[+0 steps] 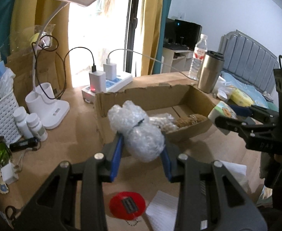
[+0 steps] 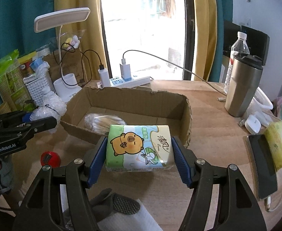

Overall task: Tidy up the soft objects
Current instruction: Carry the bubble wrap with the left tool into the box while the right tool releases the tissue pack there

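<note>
**Both tools loaded, box just ahead**

Left tool (image 1: 141,150): blue pads clamped on a bubble-wrap bundle (image 1: 136,130), held off the worktop (image 1: 79,134) just in front of the near-left corner of the cardboard box (image 1: 141,98). Bundle gripped at its lower lobe, upper lobe jutting forward past the fingertips, probably so the free end can go over the box wall first. Clear, crinkled film, pinched into 2 lumps by a thin dark tie at the waist; squashy, slightly dented where the pads press.

Right tool (image 2: 139,151): closed on a tissue pack (image 2: 140,147), pads against its 2 short sides, printed face up and level. Pack carried above the worktop at the box's near wall, likely for a flat drop inside. Soft plastic wrapper, green and white with a cartoon capybara, corners rounded, sides bowing a little under the squeeze.

Box open-topped, walls torn and uneven, already holding a wrapped tan bundle (image 2: 104,124) toward the near-left side; rest of its floor bare, so room for both items. Beyond: a red round object (image 2: 50,158) on the worktop near the left tool, a steel tumbler (image 2: 242,86) to the right, a power strip (image 2: 131,80) behind the box. Another yellow tissue pack (image 2: 279,144) at the far right edge, apparently not yet sorted.
</note>
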`<state>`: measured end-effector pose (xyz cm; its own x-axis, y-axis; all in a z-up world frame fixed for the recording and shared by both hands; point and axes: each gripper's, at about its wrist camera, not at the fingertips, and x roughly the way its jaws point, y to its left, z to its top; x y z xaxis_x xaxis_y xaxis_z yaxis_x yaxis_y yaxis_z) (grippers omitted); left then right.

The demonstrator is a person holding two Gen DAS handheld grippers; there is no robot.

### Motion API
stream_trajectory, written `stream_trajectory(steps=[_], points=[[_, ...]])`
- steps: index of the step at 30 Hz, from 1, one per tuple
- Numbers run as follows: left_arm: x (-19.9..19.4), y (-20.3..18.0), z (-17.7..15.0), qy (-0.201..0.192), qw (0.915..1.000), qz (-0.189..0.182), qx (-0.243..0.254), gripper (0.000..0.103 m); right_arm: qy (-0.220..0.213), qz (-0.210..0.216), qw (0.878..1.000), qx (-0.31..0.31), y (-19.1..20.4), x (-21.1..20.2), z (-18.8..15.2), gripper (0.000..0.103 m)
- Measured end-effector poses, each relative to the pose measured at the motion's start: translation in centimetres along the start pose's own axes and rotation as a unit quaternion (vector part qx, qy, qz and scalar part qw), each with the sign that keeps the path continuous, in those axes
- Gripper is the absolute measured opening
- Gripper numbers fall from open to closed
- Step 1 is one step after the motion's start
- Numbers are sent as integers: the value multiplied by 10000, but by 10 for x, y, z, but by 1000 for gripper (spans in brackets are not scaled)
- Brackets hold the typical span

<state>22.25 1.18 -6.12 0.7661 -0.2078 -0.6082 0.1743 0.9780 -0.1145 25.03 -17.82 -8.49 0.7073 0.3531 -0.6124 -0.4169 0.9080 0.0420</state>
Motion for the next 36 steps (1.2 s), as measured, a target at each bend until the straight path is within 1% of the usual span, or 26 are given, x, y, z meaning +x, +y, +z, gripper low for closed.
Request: stream_trajectory(steps=[11, 17, 21, 25, 27, 28, 30, 31, 32, 34, 36], points=[[22, 7, 12, 69, 9999, 0, 88, 38, -18, 97, 9999, -58, 3, 23, 21, 69], [35, 14, 19, 109, 9999, 8, 36, 38, -33, 138, 9999, -23, 3, 40, 32, 69], [44, 17, 23, 135, 9999, -4, -34, 38, 26, 81, 10000, 15, -1, 53, 37, 69], [52, 16, 25, 199, 9998, -15, -10, 39, -1, 28, 10000, 88, -4, 62, 42, 69], [54, 17, 26, 229, 9997, 22, 14, 39, -46, -7, 9999, 158, -6, 65, 45, 72], [54, 17, 26, 232, 9997, 36, 30, 40, -62, 7, 9998, 182, -7, 66, 45, 75], [53, 16, 27, 224, 9997, 44, 53, 45, -103, 93, 9998, 151, -7, 67, 47, 89], [52, 17, 27, 217, 9997, 45, 38, 54, -136, 78, 9998, 127, -6, 66, 47, 90], [49, 17, 28, 178, 9998, -4, 8, 62, -198, 52, 9997, 92, -4, 64, 47, 90], [44, 16, 28, 107, 9999, -24, -13, 72, -291, 16, 9996, 26, -1, 60, 47, 90], [40, 16, 28, 71, 10000, -6, -8, 73, -322, -6, 9995, -6, 1, 56, 47, 90]])
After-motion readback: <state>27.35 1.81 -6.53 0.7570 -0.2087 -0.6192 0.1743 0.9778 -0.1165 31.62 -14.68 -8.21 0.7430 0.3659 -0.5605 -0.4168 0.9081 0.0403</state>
